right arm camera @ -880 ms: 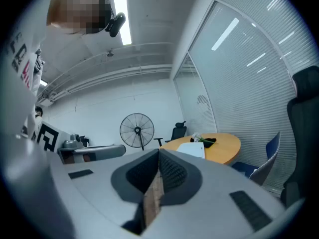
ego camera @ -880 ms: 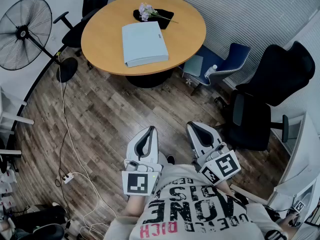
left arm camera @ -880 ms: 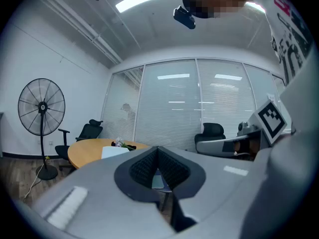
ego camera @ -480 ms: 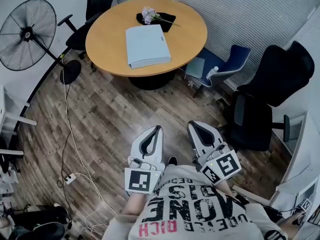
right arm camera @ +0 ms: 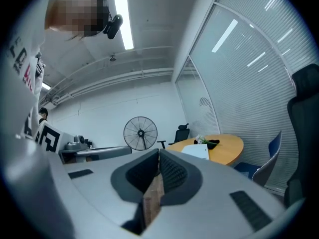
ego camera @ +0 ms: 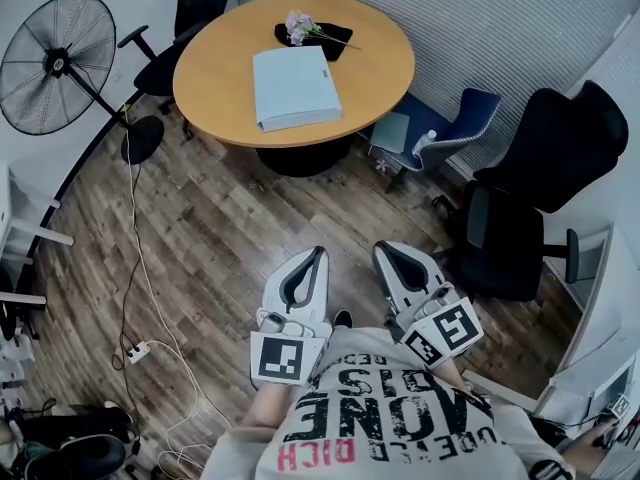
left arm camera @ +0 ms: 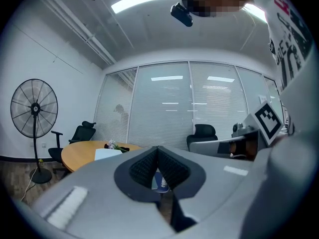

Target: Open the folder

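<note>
folder (ego camera: 295, 88) lies closed on the round counter (ego camera: 215, 78), well apart from both grippers in the head view. step closer first, then open a gripper at the cover's free edge.

left gripper view: left gripper (ego camera: 318, 256) closed, empty. right gripper view: right gripper (ego camera: 384, 252) likewise.

since before, the counter has drifted slightly right in the head view.

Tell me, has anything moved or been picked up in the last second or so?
The left gripper drifted a little toward the right gripper, and the whole view shifted slightly too. Nothing was taken hold of or let go. Both grippers keep their fingers closed and empty, held over the floor near the person's body. The folder lies closed on the round table, untouched.
</note>
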`<state>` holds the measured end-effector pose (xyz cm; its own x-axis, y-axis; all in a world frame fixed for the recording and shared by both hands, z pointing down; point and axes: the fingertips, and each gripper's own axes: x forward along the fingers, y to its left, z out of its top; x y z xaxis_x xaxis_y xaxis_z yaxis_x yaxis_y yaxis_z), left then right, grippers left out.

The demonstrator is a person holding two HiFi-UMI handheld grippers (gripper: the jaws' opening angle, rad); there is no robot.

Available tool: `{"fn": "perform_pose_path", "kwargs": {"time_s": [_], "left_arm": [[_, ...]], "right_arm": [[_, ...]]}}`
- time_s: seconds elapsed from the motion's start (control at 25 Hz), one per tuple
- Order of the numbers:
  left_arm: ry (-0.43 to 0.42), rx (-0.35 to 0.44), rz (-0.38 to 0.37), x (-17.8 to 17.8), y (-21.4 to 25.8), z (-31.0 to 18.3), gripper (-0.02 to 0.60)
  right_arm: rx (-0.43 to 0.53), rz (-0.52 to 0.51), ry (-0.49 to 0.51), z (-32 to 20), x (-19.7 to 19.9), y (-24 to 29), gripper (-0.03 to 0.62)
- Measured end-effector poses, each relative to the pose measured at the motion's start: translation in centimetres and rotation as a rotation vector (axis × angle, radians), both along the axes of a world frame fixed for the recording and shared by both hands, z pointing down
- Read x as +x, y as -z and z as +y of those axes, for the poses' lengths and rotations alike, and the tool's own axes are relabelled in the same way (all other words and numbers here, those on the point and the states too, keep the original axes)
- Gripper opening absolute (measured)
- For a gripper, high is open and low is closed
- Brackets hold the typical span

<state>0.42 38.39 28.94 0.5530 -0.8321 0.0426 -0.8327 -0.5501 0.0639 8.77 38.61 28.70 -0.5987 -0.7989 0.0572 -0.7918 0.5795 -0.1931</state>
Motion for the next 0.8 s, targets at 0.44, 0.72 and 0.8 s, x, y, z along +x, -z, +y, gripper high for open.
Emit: {"fn": "perform_pose_path", "kwargs": {"time_s": [0.44,0.72,0.8], "left_arm": [[-0.024,-0.057,0.004,1.6,-0.8,-0.1,0.077],[-0.028,-0.076,0.014,0.5,-1.6,-3.6,0.077],[-0.030,-0.045,0.013,-0.2,-1.3,-5.4,0.077]], "right_arm": [[-0.040,0.005,-0.005,0.0,1.2,-1.4,0.014],[-0.058,0.008,-0.022,-3.1,0.6,-2.0,0.014],[-0.061,0.004,-0.029,-4.6,0.2,-1.9,0.014]]}}
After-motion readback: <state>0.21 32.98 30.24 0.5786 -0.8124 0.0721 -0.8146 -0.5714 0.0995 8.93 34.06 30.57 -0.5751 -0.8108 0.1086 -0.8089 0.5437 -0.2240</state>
